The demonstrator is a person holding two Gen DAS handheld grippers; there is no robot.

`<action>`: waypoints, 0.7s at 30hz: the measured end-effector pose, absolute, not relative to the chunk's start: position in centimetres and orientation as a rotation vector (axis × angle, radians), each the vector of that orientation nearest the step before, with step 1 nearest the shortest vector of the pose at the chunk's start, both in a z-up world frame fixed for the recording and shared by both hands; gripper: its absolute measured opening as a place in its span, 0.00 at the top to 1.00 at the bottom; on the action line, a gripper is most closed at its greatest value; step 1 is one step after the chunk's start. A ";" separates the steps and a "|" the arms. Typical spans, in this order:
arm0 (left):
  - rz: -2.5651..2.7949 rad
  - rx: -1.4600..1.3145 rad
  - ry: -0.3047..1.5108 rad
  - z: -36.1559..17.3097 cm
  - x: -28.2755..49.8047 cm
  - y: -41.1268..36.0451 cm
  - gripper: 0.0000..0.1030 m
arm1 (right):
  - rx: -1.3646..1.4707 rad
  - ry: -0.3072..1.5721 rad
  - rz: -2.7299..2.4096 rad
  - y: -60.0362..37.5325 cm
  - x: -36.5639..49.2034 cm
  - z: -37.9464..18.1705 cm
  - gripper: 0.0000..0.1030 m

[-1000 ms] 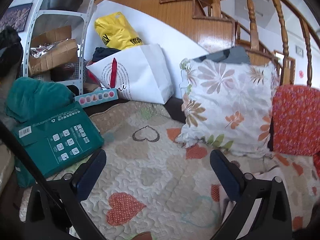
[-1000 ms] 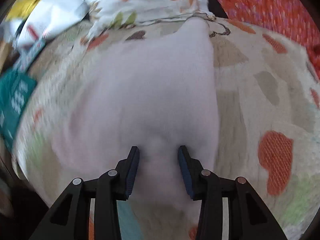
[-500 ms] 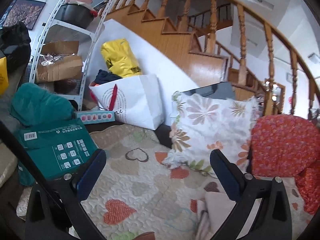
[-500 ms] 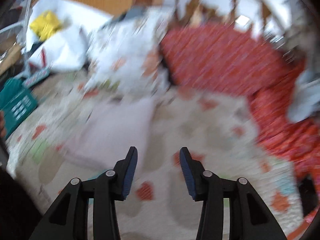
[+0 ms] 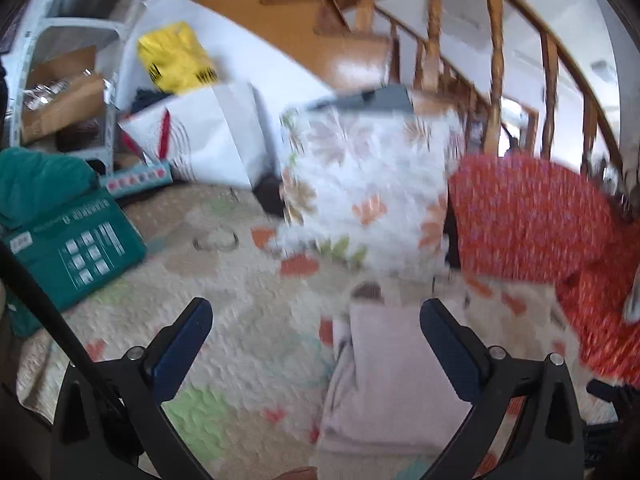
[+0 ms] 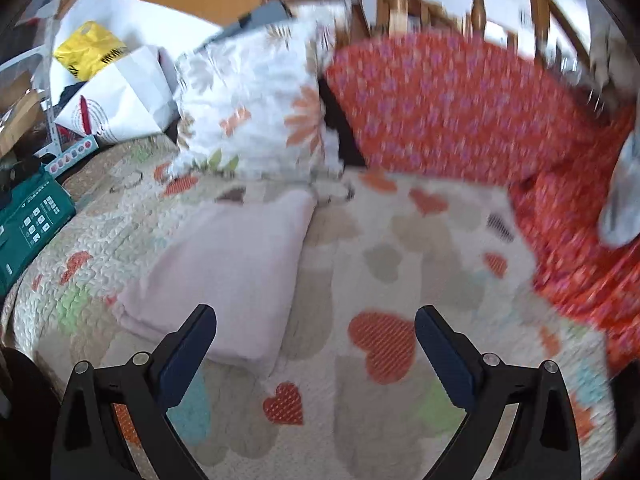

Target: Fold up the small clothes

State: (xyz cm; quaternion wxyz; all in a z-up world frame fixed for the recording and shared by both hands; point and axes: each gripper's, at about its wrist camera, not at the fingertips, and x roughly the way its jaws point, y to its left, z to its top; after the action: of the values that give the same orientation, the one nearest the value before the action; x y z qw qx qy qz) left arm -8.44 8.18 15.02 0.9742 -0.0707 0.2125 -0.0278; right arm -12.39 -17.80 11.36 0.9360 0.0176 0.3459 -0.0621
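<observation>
Holding both pairs of jaws spread wide, I have nothing between the blue pads of either tool. My left gripper (image 5: 316,312) hangs over the quilt (image 5: 248,312), its right finger just above the near part of the folded pink garment (image 5: 396,376), which lies flat as a neat rectangle running away from me toward the cushions. My right gripper (image 6: 316,320) hovers above the same bedding; from this side the pink garment (image 6: 224,268) sits ahead and to the left, its near corner close to my left pad, though I cannot tell whether they touch. A large red heart patch (image 6: 382,342) of the quilt (image 6: 400,264) shows in the gap between my right tool's fingers.

Beyond the garment a white floral pillow (image 5: 368,188) leans upright, its lower edge near the garment's far end. Beside it, to the right, rests a red patterned cushion (image 5: 532,216), also seen in the right wrist view (image 6: 460,108). To the left lies a green box (image 5: 80,248) with white printing, on the edge of the quilt. Farther back stand a white paper bag (image 5: 208,136) and a yellow plastic bag (image 5: 176,58), in front of a wooden staircase (image 5: 340,48) with turned balusters. Both views are somewhat blurred.
</observation>
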 end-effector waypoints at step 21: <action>-0.112 -0.025 0.902 -0.6 -4.2 3.7 0.00 | 0.034 0.997 -0.118 -18.3 -10.3 -0.1 0.02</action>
State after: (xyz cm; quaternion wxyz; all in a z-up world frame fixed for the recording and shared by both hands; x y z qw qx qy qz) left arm -4.16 3.70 -0.60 0.8983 -0.0123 0.4358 -0.0539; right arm -10.29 -18.27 -0.10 0.8764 0.0163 0.4780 -0.0563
